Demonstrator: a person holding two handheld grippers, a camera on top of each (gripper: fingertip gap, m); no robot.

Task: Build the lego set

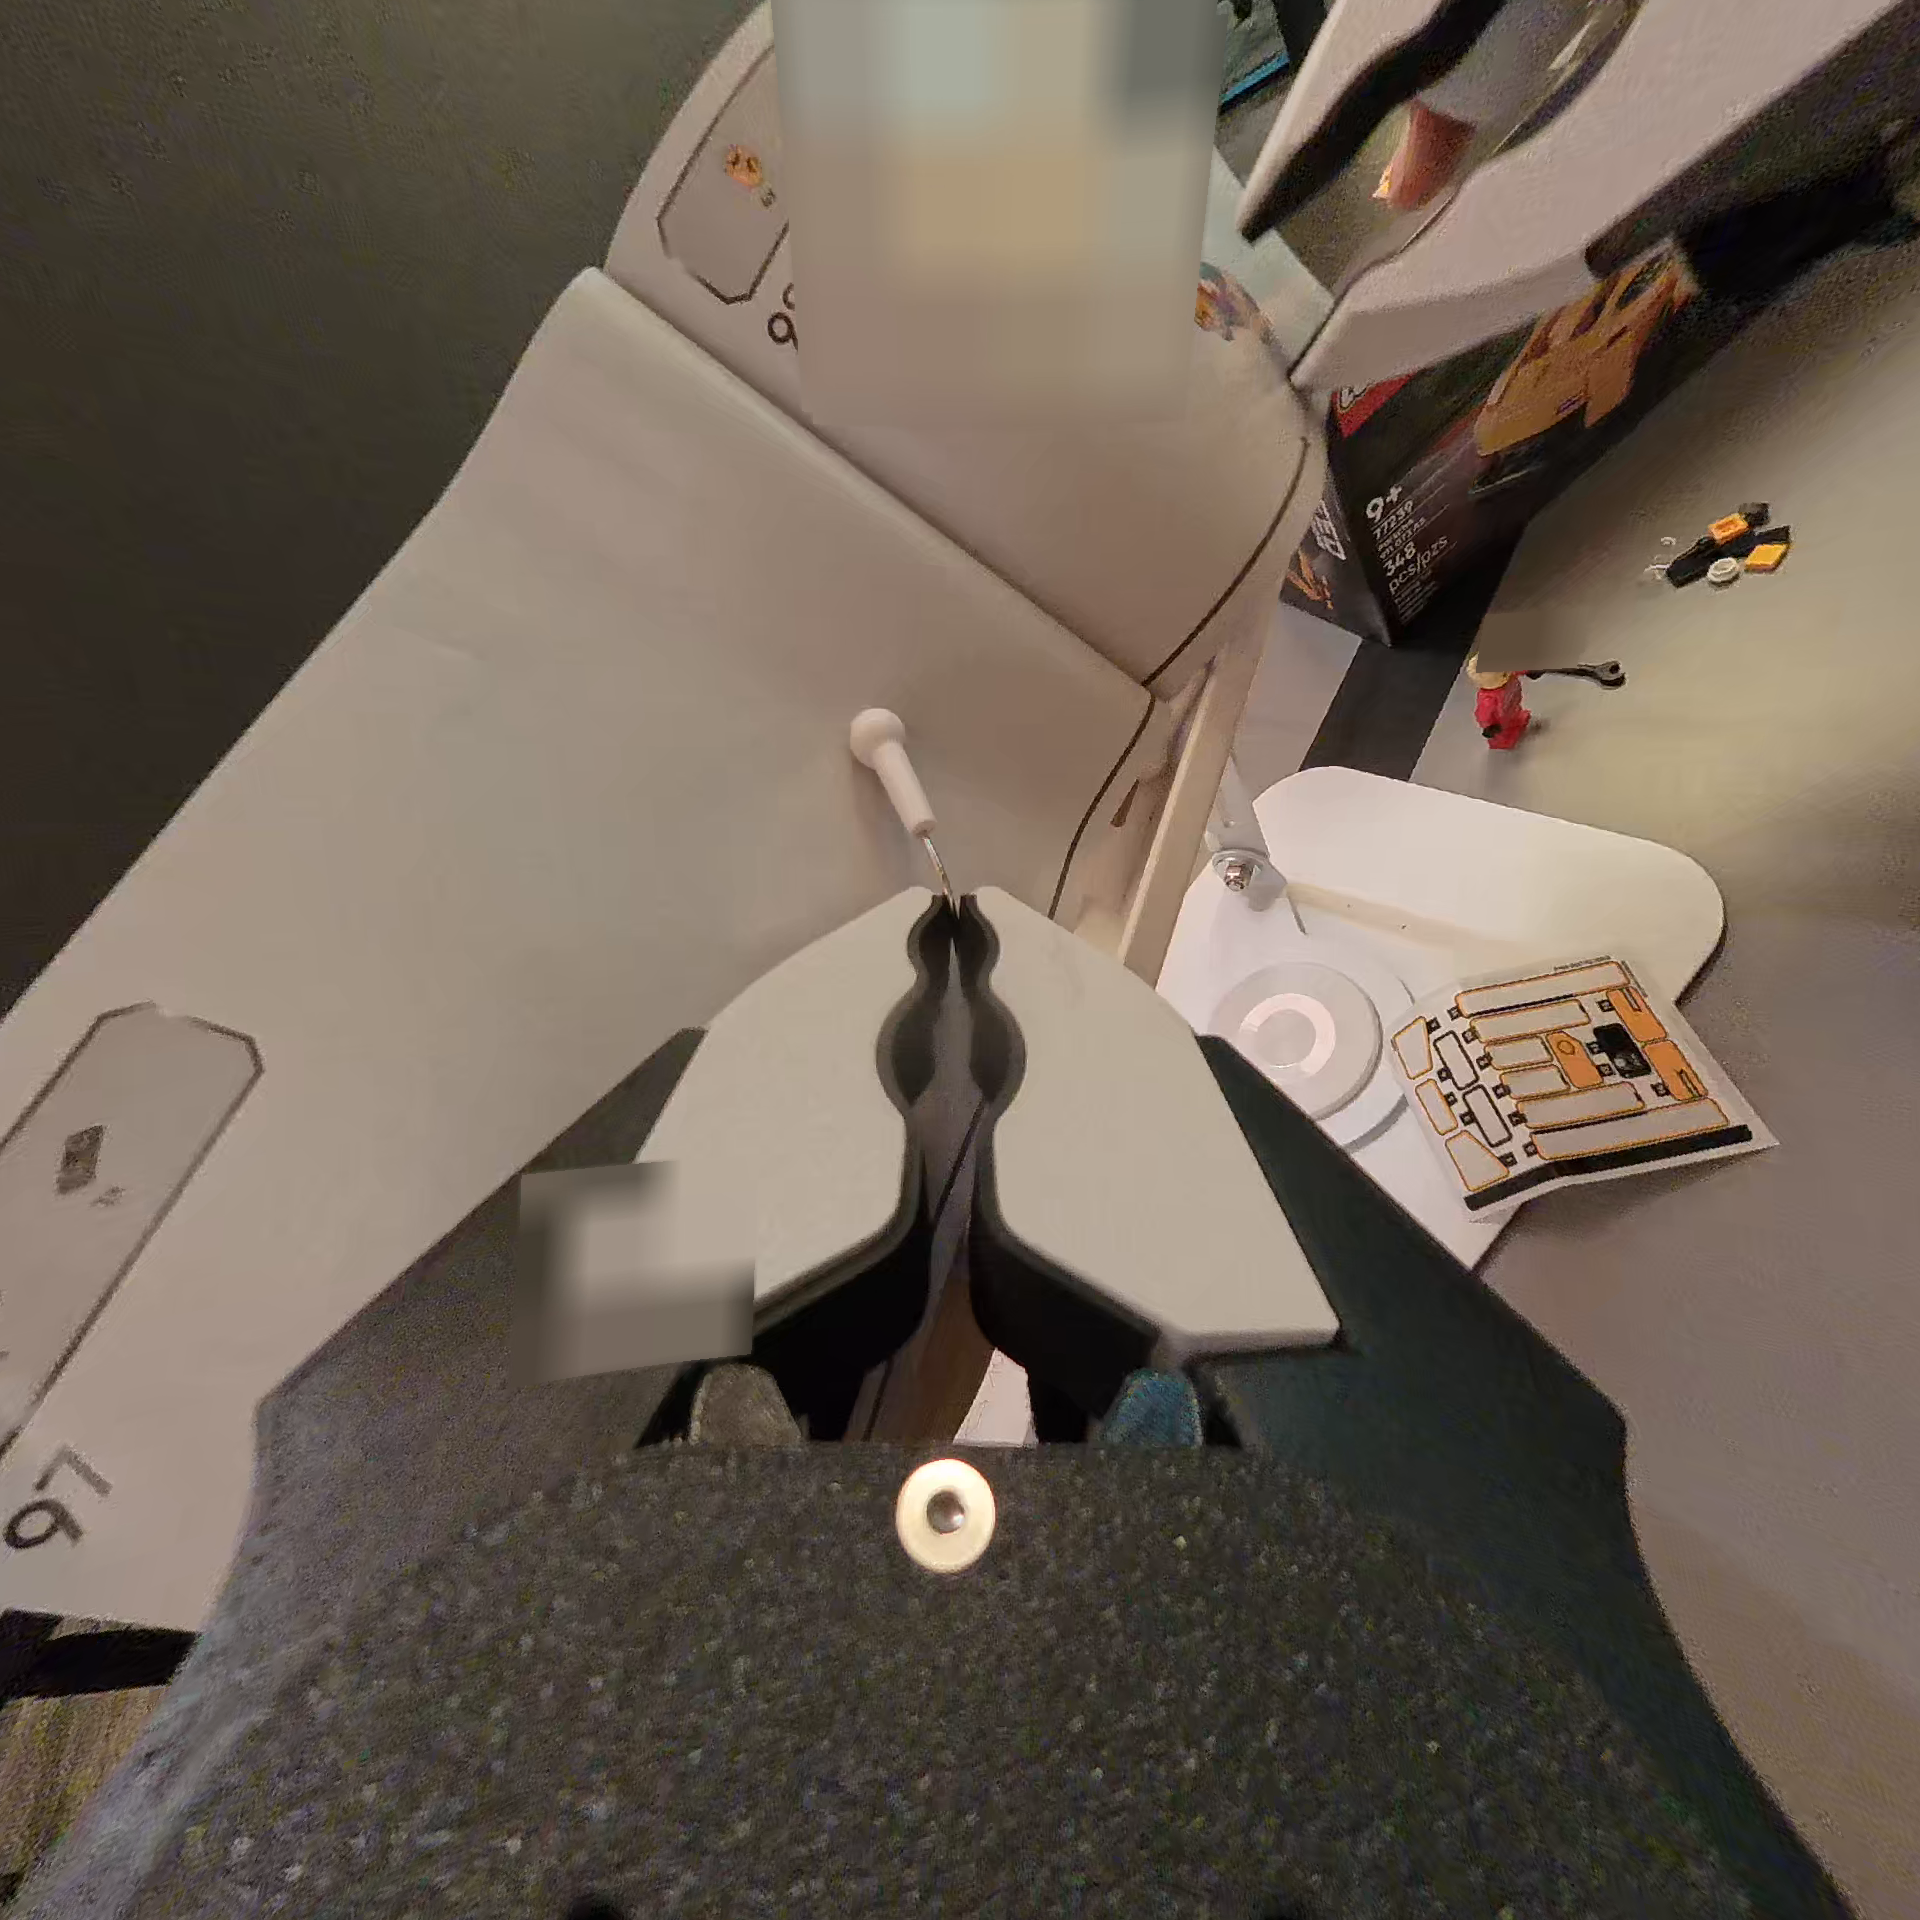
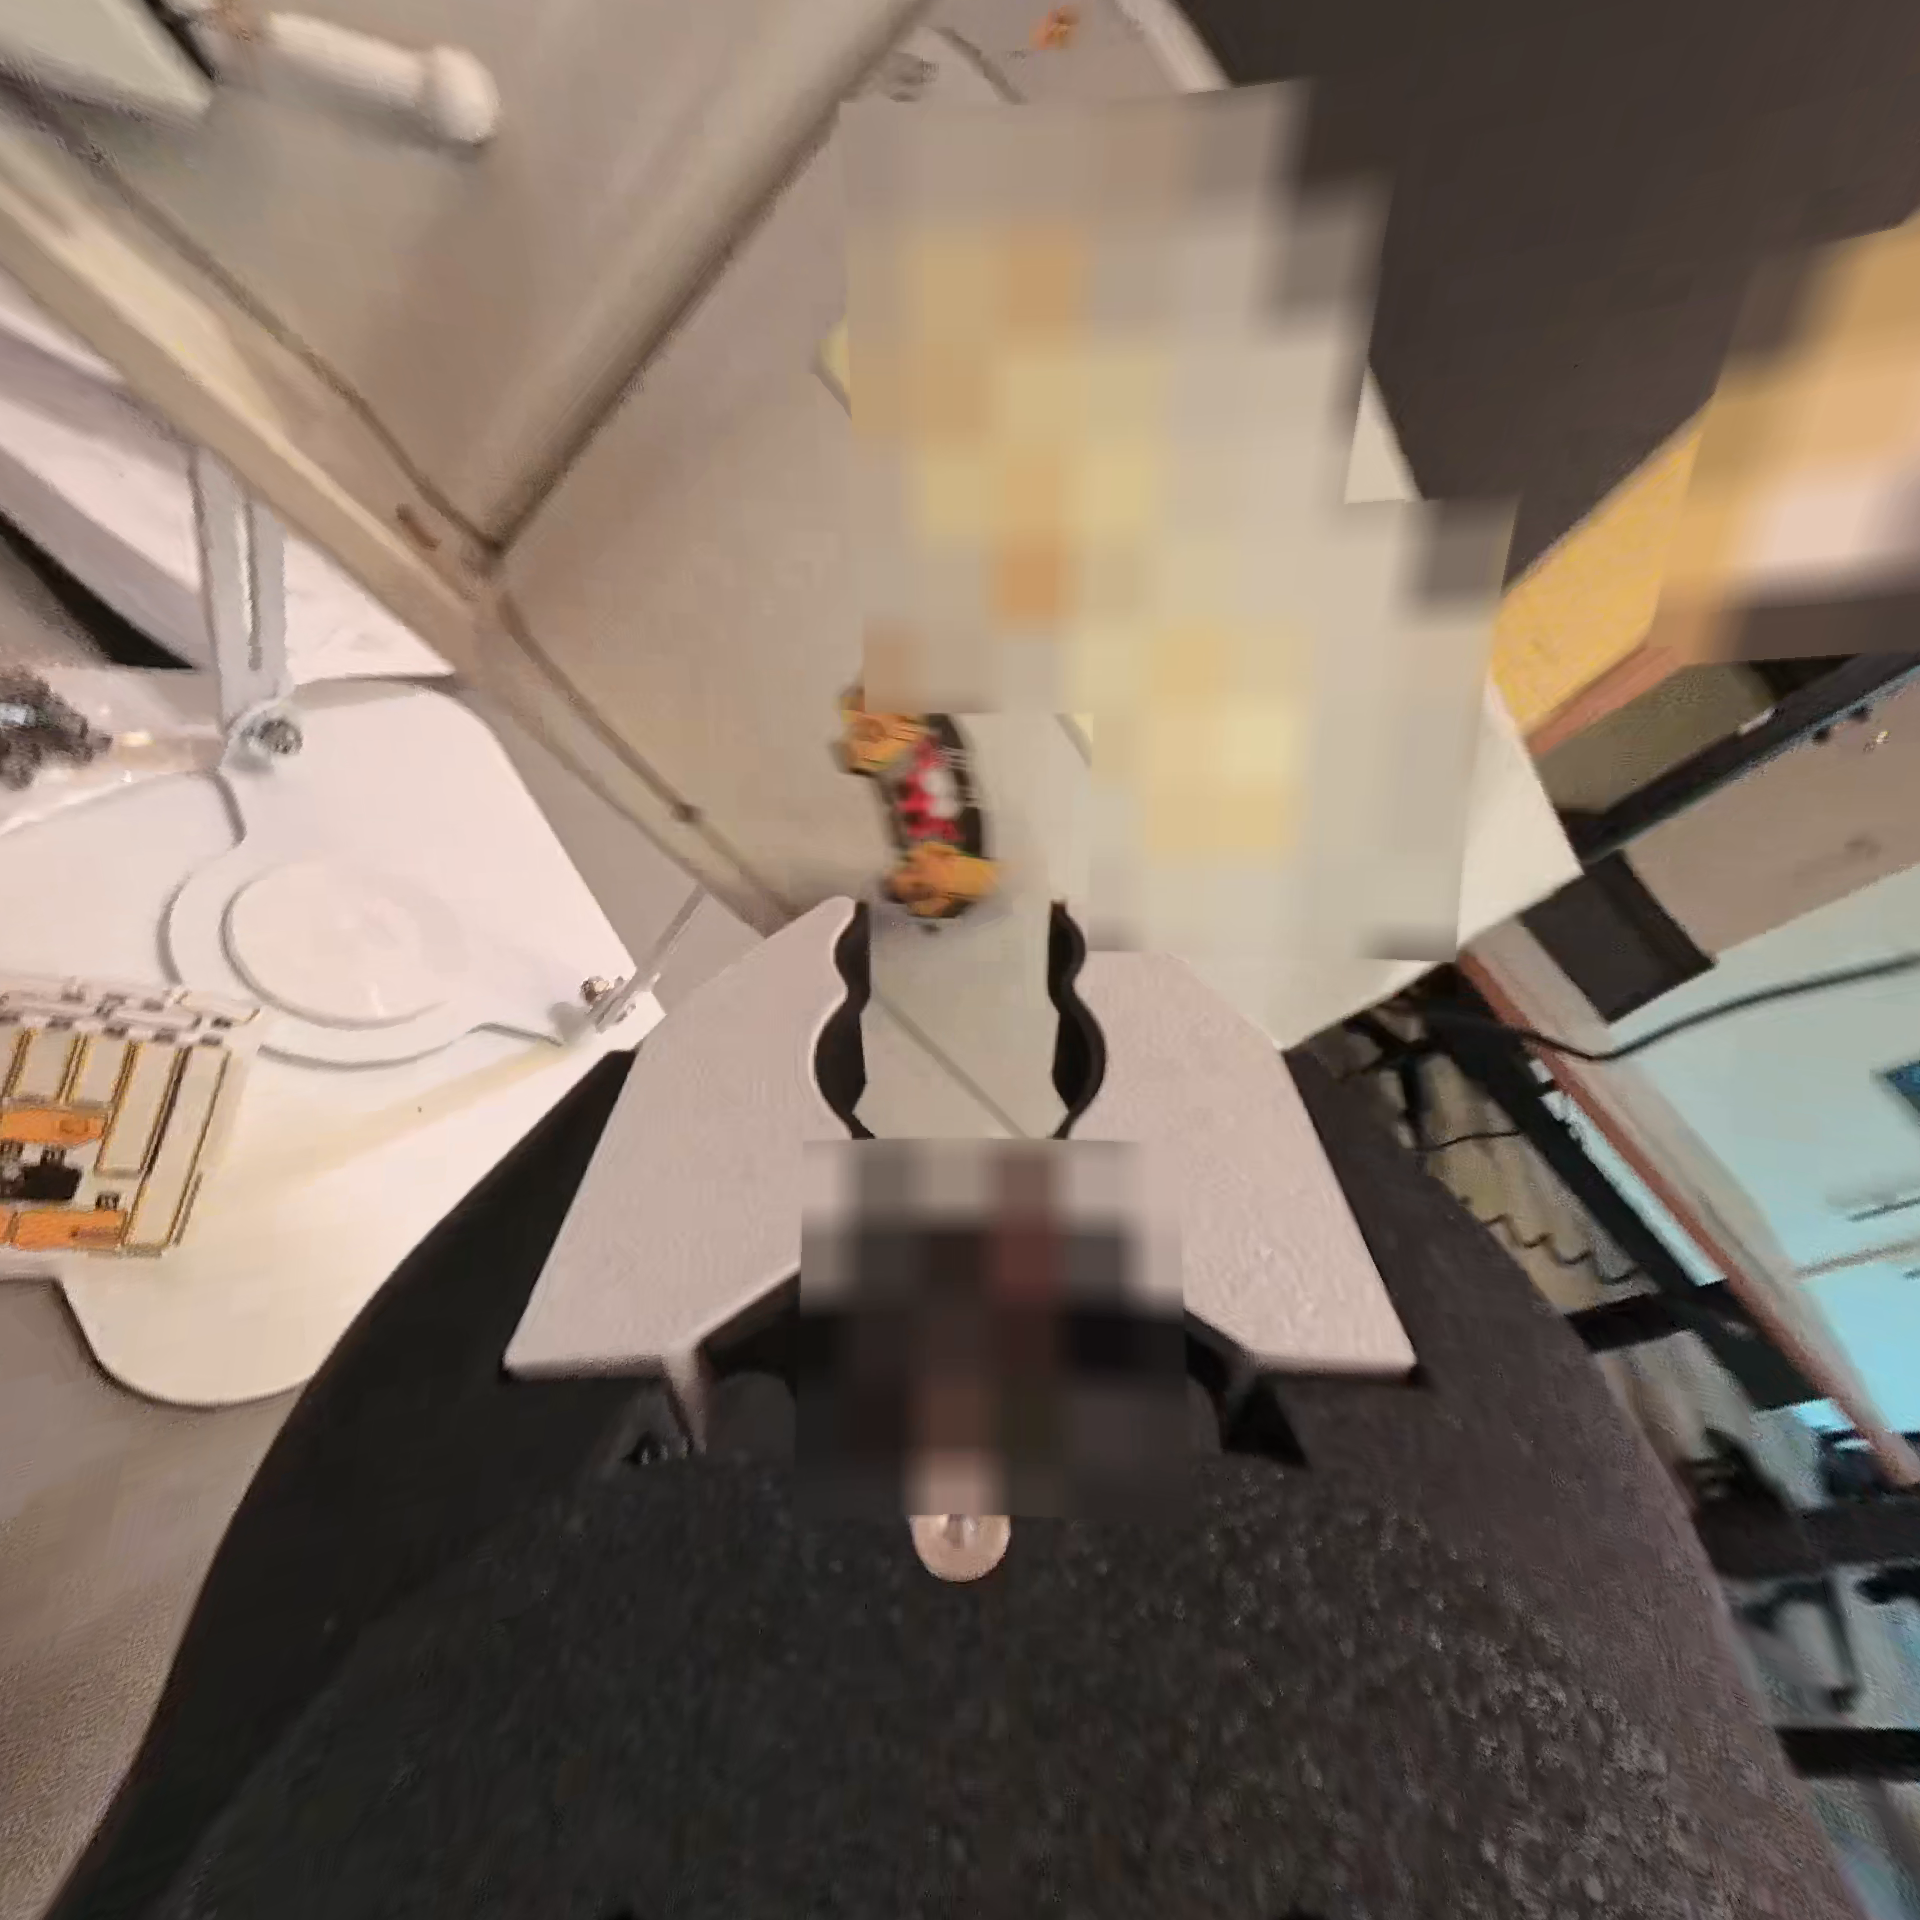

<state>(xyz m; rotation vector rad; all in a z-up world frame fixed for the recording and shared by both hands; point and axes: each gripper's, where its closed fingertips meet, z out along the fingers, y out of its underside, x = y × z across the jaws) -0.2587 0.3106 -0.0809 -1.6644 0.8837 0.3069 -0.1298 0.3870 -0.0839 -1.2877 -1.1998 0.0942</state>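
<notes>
Left gripper (image 1: 956, 914) closed, tips pressed together right at the thin metal end of a white-knobbed pin (image 1: 891, 764) lying against the open instruction booklet (image 1: 582, 727); whether the wire is truly pinched, impossible to tell. Booklet propped tilted on a white stand (image 1: 1475, 883), pale pages filling most of the left wrist view. Right gripper (image 2: 956, 935) open, jaws well apart, nothing between them, pointing at a booklet page bearing a small printed picture (image 2: 930, 821) in orange, red and black. Sticker sheet (image 1: 1579, 1081) with orange-edged shapes resting partly on the stand's base, beside its round disc. Lego box (image 1: 1507, 457), dark with an orange car on it, standing on the grey table (image 1: 1714, 1455) behind the stand. Just beyond the box, a red minifigure (image 1: 1501, 707) upright on the table, a small black wrench-like piece near it, and farther back a little cluster of black and orange loose pieces (image 1: 1725, 545). At the left edge of the right wrist view, a clear bag of dark pieces (image 2: 42, 717), blurred.
</notes>
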